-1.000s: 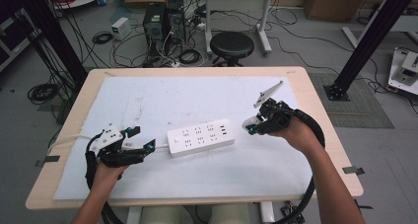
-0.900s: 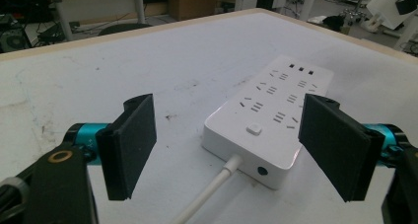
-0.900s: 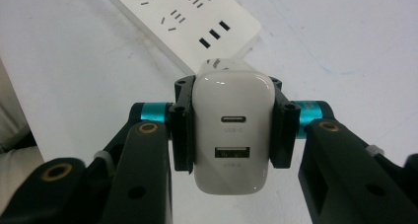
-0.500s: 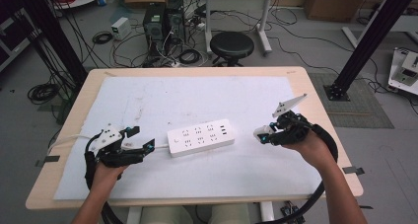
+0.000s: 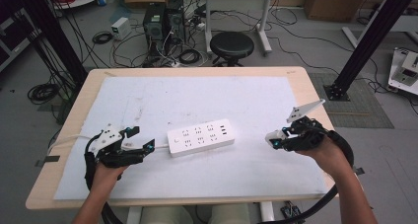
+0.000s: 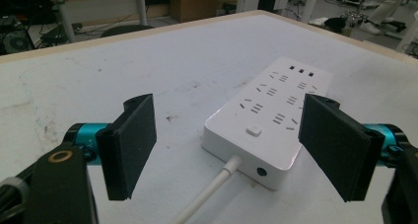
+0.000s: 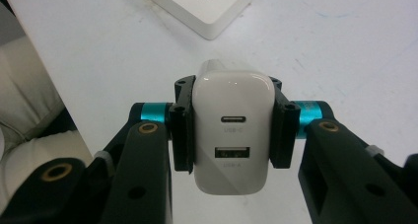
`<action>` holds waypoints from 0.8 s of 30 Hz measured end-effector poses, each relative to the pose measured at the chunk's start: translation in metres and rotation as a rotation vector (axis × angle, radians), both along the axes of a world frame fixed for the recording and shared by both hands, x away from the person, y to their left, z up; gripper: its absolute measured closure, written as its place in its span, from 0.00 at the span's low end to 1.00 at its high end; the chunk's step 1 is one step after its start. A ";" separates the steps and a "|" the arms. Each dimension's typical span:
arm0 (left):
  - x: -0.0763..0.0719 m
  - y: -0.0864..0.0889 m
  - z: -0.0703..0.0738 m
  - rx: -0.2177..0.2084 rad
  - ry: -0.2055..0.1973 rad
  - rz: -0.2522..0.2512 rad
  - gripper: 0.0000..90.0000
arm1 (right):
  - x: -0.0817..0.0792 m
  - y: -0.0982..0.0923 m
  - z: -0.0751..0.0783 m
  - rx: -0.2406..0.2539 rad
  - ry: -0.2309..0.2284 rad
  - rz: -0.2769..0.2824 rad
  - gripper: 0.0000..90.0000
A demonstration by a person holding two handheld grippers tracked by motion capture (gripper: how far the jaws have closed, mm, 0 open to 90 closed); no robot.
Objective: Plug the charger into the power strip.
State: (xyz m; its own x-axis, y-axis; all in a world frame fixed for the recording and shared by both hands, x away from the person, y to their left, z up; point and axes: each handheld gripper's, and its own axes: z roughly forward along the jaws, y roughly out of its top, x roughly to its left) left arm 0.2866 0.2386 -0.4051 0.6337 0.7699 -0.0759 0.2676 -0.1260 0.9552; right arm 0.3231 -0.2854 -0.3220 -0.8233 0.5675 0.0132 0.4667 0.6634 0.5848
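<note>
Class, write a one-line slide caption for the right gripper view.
Right hand-held gripper clamps a white USB charger above the table, power strip beyond.

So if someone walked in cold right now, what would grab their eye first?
Probably the white charger clamped in the right tongs, its two ports facing the camera, held off near the table's right edge. Next, the white power strip lying mid-table on the white sheet, with the left tongs open at its cable end, not touching it.

We can read small grey words on the white charger [image 7: 232,130]: "USB-C" under its top hole and "USB-A" under the lower one (that one is blurry).
</note>
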 end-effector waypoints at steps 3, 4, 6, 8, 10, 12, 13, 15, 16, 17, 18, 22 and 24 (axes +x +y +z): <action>0.000 0.000 0.000 0.001 -0.001 -0.001 0.25 | 0.000 -0.006 0.006 -0.005 0.000 -0.007 0.70; 0.000 0.000 0.000 0.001 -0.001 -0.001 0.25 | 0.000 -0.006 0.006 -0.005 0.000 -0.007 0.70; 0.000 -0.001 0.001 0.005 -0.003 0.000 0.25 | 0.003 -0.013 0.013 -0.020 -0.009 -0.008 0.70; 0.000 -0.001 0.001 0.003 -0.006 0.000 0.25 | 0.005 -0.015 0.018 -0.039 -0.010 -0.009 0.70; 0.000 -0.002 0.001 0.001 -0.005 0.000 0.25 | 0.007 -0.015 0.022 -0.063 -0.014 -0.008 0.70; 0.000 -0.002 0.001 -0.002 -0.006 0.001 0.25 | 0.009 -0.015 0.025 -0.072 -0.018 -0.006 0.70; 0.000 -0.002 0.001 -0.002 -0.006 0.001 0.25 | 0.010 -0.014 0.026 -0.075 -0.019 -0.004 0.70; 0.000 -0.002 0.001 0.002 -0.006 -0.001 0.25 | 0.012 -0.012 0.028 -0.080 -0.020 -0.002 0.70; 0.000 -0.002 0.001 0.001 -0.005 -0.001 0.25 | 0.013 -0.011 0.029 -0.084 -0.027 0.000 0.70; 0.000 -0.002 0.001 0.001 -0.006 -0.001 0.25 | 0.014 -0.009 0.029 -0.090 -0.032 0.000 0.70; 0.000 -0.001 0.001 0.006 -0.008 -0.001 0.25 | 0.014 -0.007 0.030 -0.094 -0.038 0.001 0.70; 0.000 0.000 0.001 0.000 -0.004 0.001 0.25 | 0.018 0.000 0.032 -0.100 -0.065 -0.011 0.70; 0.000 0.000 0.000 -0.001 -0.004 0.003 0.25 | 0.021 0.004 0.033 -0.109 -0.084 -0.011 0.70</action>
State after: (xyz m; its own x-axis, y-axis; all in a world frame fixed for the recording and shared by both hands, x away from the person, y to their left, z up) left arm 0.2865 0.2390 -0.4047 0.6314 0.7719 -0.0744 0.2641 -0.1238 0.9565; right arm 0.3436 -0.2816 -0.2886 -0.8125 0.5710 -0.1176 0.4269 0.7201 0.5470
